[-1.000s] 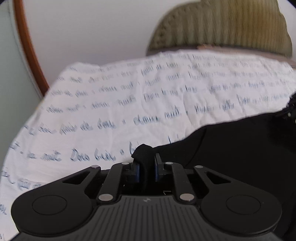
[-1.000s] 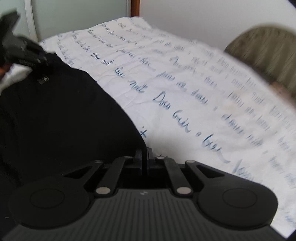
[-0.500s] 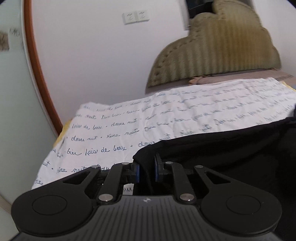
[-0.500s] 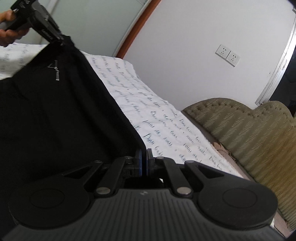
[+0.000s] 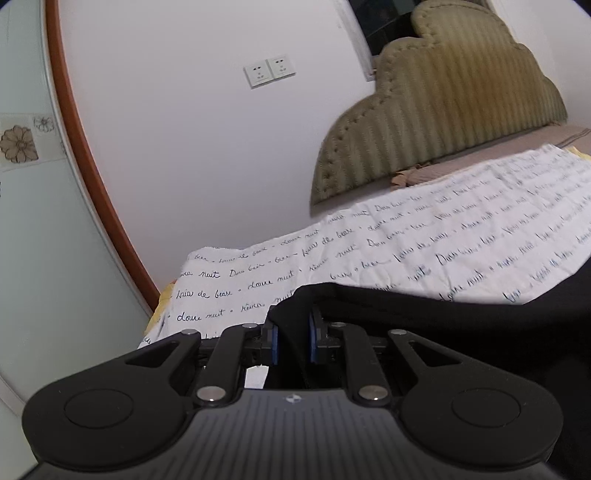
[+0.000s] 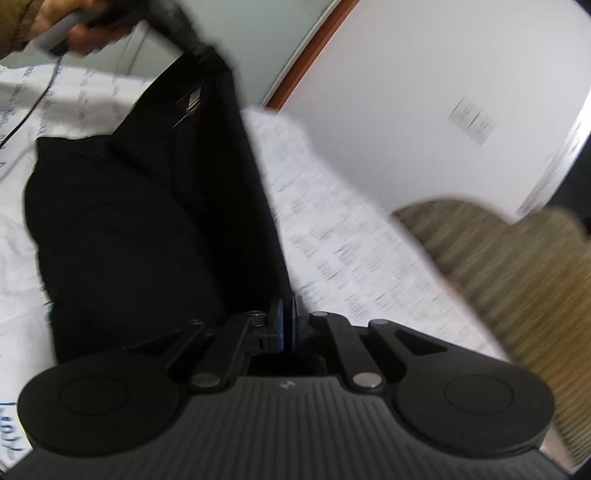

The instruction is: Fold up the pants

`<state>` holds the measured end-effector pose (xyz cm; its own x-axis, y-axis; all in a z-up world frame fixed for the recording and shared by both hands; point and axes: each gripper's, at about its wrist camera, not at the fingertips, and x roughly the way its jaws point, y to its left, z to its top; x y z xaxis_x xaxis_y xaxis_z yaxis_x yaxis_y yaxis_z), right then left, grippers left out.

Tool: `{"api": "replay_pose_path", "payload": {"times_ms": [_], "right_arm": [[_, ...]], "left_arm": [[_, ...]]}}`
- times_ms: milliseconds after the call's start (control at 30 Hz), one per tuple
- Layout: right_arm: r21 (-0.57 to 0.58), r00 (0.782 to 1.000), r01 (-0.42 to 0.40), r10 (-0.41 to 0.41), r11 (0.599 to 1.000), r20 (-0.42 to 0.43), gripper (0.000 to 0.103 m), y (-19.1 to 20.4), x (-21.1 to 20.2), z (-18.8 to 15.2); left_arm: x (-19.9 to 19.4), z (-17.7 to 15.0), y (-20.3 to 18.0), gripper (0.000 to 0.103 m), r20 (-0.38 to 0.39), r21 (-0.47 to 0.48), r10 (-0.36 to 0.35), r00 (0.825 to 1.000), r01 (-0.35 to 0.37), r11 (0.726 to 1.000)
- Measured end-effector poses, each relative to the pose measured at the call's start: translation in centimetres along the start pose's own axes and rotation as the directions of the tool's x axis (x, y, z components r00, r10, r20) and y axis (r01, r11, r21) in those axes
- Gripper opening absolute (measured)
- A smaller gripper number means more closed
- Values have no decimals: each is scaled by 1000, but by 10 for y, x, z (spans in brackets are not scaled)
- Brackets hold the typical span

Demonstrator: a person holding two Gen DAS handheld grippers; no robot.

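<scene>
I see one pair of black pants (image 6: 140, 206), lifted up over the bed and stretched between my 2 grippers. My left gripper (image 5: 293, 338) is tipped up a bit, pointing toward the wall, w/ its blue pads (image 5: 274, 341) pinched on a bunched corner of the cloth. My right gripper (image 6: 289, 325) points across the bed, pads pressed nearly flat together on a thin edge of the pants. In the right cam I can see the other end too: a hand (image 6: 70, 22) up high at the top left, holding the left tool, and the pants hang down from it. A small pale logo (image 6: 188, 105) shows on the cloth.

Under the pants is one white sheet (image 5: 424, 236) w/ blue writing all over. Behind it is one green padded headboard (image 5: 443, 110). On the white wall (image 5: 192, 140) I count 2 plugs (image 5: 269, 72) side by side. One brown door frame (image 5: 85, 147) curves down the left side. Right cam is blurry.
</scene>
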<state>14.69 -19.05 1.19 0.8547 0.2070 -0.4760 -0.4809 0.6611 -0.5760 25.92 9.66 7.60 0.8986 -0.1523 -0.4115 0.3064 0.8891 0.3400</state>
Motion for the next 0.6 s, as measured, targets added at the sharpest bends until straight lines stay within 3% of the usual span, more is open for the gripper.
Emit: {"api": "replay_pose_path", "payload": {"times_ms": [67, 100, 167, 200, 333, 433, 500, 600], "right_arm": [[-16, 993, 101, -100, 995, 62, 7, 6, -3, 5], [14, 987, 109, -110, 994, 113, 7, 6, -9, 15], [56, 970, 68, -79, 996, 229, 9, 13, -23, 35], [41, 966, 6, -16, 999, 259, 11, 19, -23, 49], [14, 939, -285, 276, 959, 208, 8, 48, 30, 99], [31, 905, -402, 392, 915, 168, 4, 66, 86, 126], [57, 899, -425, 414, 903, 146, 4, 78, 116, 137], [109, 912, -402, 387, 909, 136, 3, 90, 154, 153]], "left_arm": [[3, 2, 0, 14, 10, 11, 9, 1000, -9, 1000], [3, 1, 0, 14, 15, 19, 11, 1000, -11, 1000], [2, 0, -1, 14, 25, 33, 11, 1000, -12, 999], [2, -1, -1, 14, 26, 37, 11, 1000, -12, 999], [-3, -5, 1, 14, 30, 26, 1, 1000, -2, 1000], [-10, -6, 2, 14, 39, 27, -11, 999, 10, 1000], [-15, -7, 0, 14, 51, 46, -24, 998, 22, 999], [-15, -10, -1, 16, 45, 55, -33, 998, 31, 998]]}}
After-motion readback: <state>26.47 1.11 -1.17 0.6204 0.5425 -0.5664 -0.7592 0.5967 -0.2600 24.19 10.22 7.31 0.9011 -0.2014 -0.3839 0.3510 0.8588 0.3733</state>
